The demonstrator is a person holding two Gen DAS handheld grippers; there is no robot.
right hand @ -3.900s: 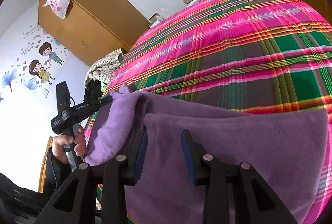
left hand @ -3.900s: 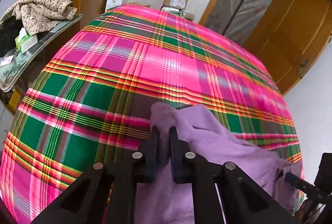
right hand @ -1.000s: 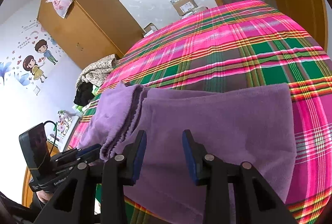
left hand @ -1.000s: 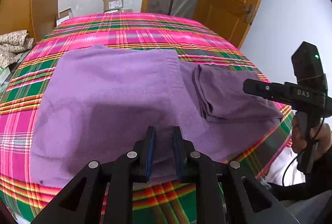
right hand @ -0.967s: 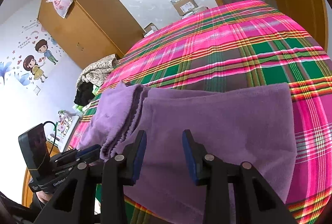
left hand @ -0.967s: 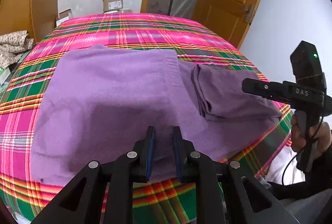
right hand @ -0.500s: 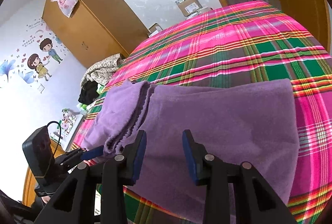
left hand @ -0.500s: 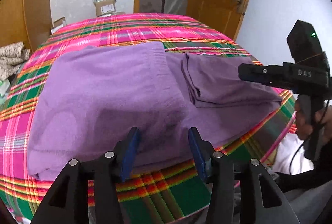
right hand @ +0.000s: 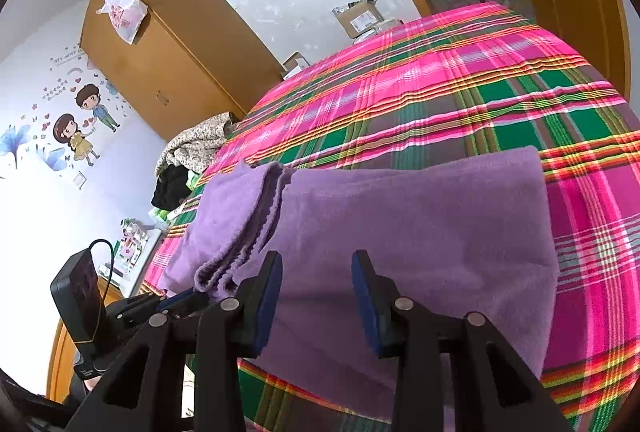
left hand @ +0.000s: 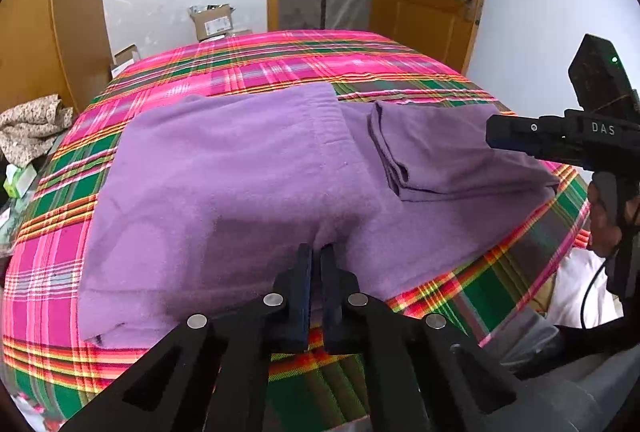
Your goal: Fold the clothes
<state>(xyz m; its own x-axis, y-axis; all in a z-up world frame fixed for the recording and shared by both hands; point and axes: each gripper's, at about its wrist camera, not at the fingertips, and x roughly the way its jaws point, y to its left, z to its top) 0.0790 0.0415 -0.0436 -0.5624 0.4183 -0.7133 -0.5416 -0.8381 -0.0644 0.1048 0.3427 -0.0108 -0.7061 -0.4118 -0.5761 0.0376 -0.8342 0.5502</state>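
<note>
The purple garment (left hand: 224,176) is found spread on the plaid-covered bed (left hand: 280,68), directly ahead of both tools. Its broad part lies flat ahead and to the left of the left hand-held gripper (left hand: 316,256). A narrower part is seen doubled over on itself into a layered strip (left hand: 436,148), ahead and to the right of that tool.

The left hand-held gripper is clenched on the near hem of the garment; a small pucker of cloth is raised just ahead of its tips. The right hand-held gripper (right hand: 316,272) is released, its jaws held wide apart above the flat cloth. Nothing is seen between them. In its own view the layered strip (right hand: 240,228) lies ahead and to the left.

The garment is judged to be partly folded: one part is laid over, and the broad part lies single. The step in hand is judged to be the taking up of the near hem for a further fold.

The next move would call for a second grip on the near hem by the right tool. Both corners would then need to be lifted level and carried toward the far edge. Uneven lift, or a slip of the soft cloth from the clenched tips, is noted as the chief risk.

A heap of patterned clothing (left hand: 32,128) lies beyond the bed, far left of the left tool.
</note>
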